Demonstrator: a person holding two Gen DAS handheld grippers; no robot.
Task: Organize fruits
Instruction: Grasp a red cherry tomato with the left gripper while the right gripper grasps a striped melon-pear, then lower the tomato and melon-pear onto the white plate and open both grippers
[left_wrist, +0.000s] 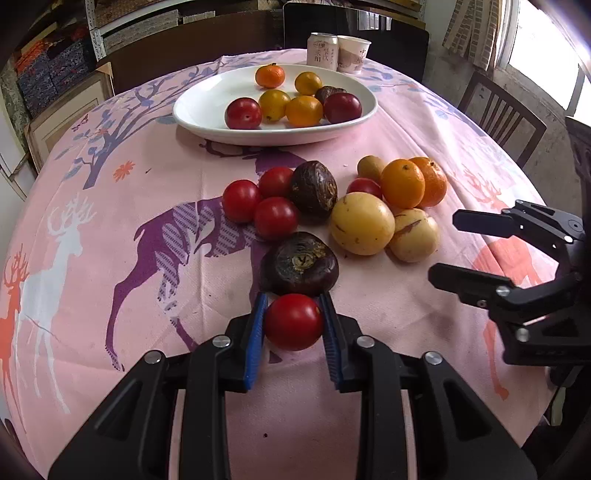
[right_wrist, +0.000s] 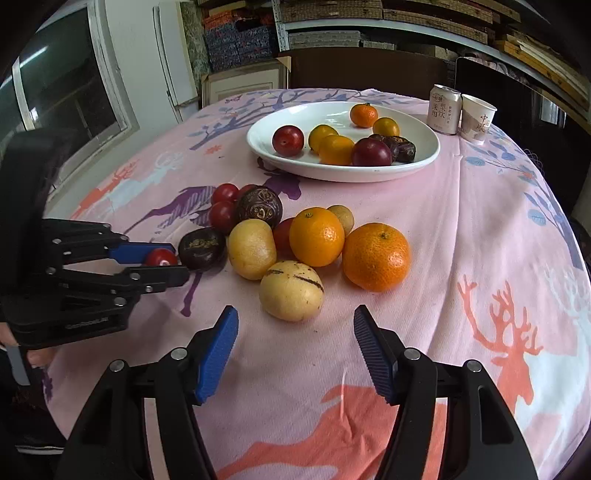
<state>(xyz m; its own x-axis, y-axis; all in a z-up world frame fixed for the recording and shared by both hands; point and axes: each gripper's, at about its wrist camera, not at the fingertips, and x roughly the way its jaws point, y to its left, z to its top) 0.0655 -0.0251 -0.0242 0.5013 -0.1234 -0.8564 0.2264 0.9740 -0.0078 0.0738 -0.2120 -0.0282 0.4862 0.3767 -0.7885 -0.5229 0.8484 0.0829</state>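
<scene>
My left gripper (left_wrist: 293, 312) is shut on a small red fruit (left_wrist: 294, 322), its blue pads pressing both sides; the same held red fruit (right_wrist: 161, 257) shows in the right wrist view. Just beyond it lies a dark purple fruit (left_wrist: 299, 264). A loose pile of red, yellow, orange and dark fruits (right_wrist: 291, 240) sits on the pink tablecloth. My right gripper (right_wrist: 295, 325) stands open and holds nothing, just short of a pale yellow fruit (right_wrist: 291, 290). A white oval plate (left_wrist: 207, 110) farther back holds several red, yellow and orange fruits.
A drink can (left_wrist: 322, 51) and a paper cup (left_wrist: 352, 54) stand behind the plate near the table's far edge. Wooden chairs (left_wrist: 502, 114) ring the round table. Shelves and boxes fill the background.
</scene>
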